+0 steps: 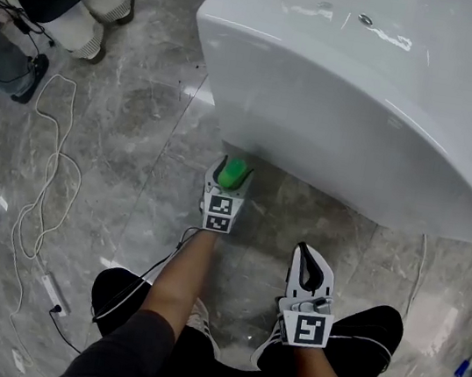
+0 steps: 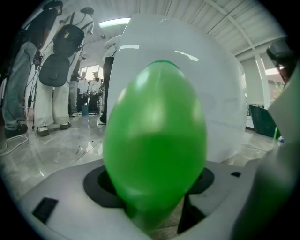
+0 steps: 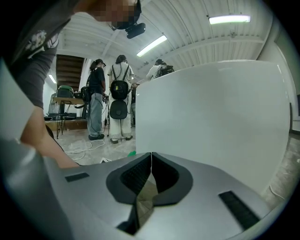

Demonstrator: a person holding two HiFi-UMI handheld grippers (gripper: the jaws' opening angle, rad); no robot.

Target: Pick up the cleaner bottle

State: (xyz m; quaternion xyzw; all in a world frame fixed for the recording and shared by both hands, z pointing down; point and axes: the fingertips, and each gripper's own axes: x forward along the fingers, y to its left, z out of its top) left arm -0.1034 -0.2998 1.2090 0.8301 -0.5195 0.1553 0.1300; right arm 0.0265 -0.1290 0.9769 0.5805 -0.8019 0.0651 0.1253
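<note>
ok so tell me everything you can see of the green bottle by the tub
The cleaner bottle is bright green, smooth and glossy, plastic by its look, with a rounded, egg-like outline in the left gripper view. No cap or label shows. It seems to stand upright on the grey stone floor right by the foot of the white tub, between the wide-open jaws of the left gripper; whether they touch it is unclear.

A large glossy white bathtub (image 1: 366,97) fills the upper right of the head view, with a small metal fitting (image 1: 364,20) near its top edge. Beneath it is a grey marble floor (image 1: 127,148). A white cable (image 1: 53,154) loops down the left side towards a power strip (image 1: 52,291) at lower left. In the right gripper view, people with backpacks (image 3: 119,101) stand left of centre under ceiling strip lights (image 3: 229,19).
</note>
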